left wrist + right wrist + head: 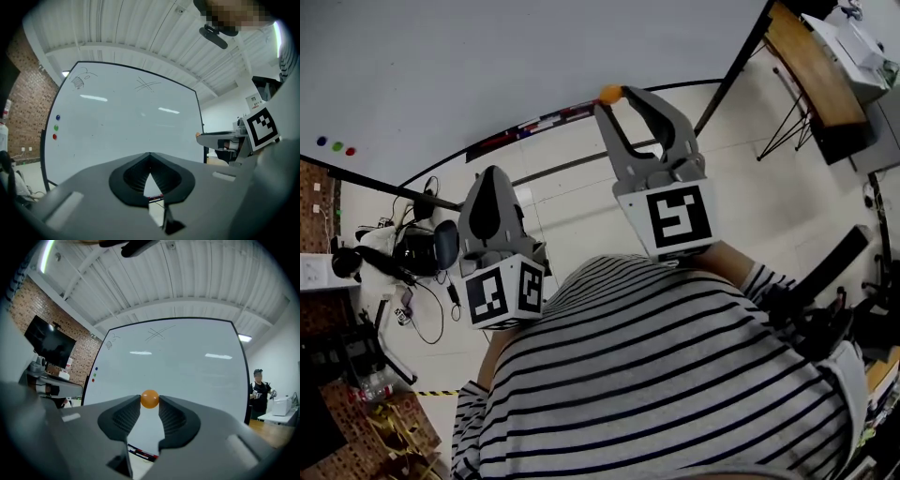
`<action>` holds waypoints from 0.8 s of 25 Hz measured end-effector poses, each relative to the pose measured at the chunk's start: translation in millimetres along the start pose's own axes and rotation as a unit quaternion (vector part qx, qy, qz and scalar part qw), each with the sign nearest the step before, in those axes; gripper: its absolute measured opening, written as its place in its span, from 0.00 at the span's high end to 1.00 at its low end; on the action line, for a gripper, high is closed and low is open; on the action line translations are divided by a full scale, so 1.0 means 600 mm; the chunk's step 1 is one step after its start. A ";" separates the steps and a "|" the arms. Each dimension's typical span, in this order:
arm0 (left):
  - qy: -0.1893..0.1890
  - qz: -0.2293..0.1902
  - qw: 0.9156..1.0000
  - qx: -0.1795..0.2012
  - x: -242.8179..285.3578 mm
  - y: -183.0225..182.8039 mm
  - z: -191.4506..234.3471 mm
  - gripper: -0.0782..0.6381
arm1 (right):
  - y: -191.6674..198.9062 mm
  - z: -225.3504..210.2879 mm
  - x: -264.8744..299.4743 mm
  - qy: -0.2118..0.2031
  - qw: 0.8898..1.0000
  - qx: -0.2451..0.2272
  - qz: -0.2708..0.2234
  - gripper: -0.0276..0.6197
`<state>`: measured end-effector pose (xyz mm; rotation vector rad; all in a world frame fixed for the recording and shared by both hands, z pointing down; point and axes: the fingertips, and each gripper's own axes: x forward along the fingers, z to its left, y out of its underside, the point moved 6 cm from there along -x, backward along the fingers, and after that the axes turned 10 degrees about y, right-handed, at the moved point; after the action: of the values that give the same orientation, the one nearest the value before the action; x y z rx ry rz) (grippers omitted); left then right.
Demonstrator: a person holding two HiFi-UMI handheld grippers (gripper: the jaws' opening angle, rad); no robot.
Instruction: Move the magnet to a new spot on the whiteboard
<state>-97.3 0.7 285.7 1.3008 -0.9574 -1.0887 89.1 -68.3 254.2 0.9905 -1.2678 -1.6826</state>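
Head and gripper views, person facing an upright whiteboard [187,357]. The right hand-held gripper [149,401] was clenched on the orange magnet [149,398], a small ball pinched between its jaw tips and held out in front of the lower middle of the board; contact with the board surface could not be judged. The left hand-held gripper [150,157] sat lower and to the left, jaw tips pressed together with nothing between them. Blue, green and red dots [56,127] formed a column near the board's left edge. Markers [140,453] lay below the board.
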 end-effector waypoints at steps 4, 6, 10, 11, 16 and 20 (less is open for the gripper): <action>-0.011 0.007 1.000 -0.007 -0.009 0.016 -0.006 0.87 | 0.005 -0.007 -0.004 -0.001 1.000 -0.001 -0.003 0.77; -0.017 0.008 1.000 -0.010 -0.013 0.021 -0.008 0.87 | 0.005 -0.009 -0.003 -0.002 1.000 -0.002 -0.005 0.77; -0.028 0.002 1.000 -0.012 -0.013 0.024 0.004 0.87 | 0.000 -0.007 0.016 -0.006 1.000 0.001 -0.023 0.77; -0.030 0.000 0.999 -0.013 -0.010 0.024 0.011 0.87 | -0.001 -0.005 0.025 -0.007 1.000 0.000 -0.026 0.77; -0.026 -0.013 0.999 -0.015 0.029 0.020 0.075 0.87 | -0.013 0.024 0.102 -0.006 0.999 -0.016 -0.040 0.77; -0.018 -0.025 0.999 -0.011 0.082 0.000 0.149 0.87 | -0.030 0.054 0.191 0.000 0.998 -0.033 -0.054 0.77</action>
<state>-172.0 -68.8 288.3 1.2975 -0.9423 -1.1603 13.4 -158.6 229.0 1.0362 -1.1701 -1.7949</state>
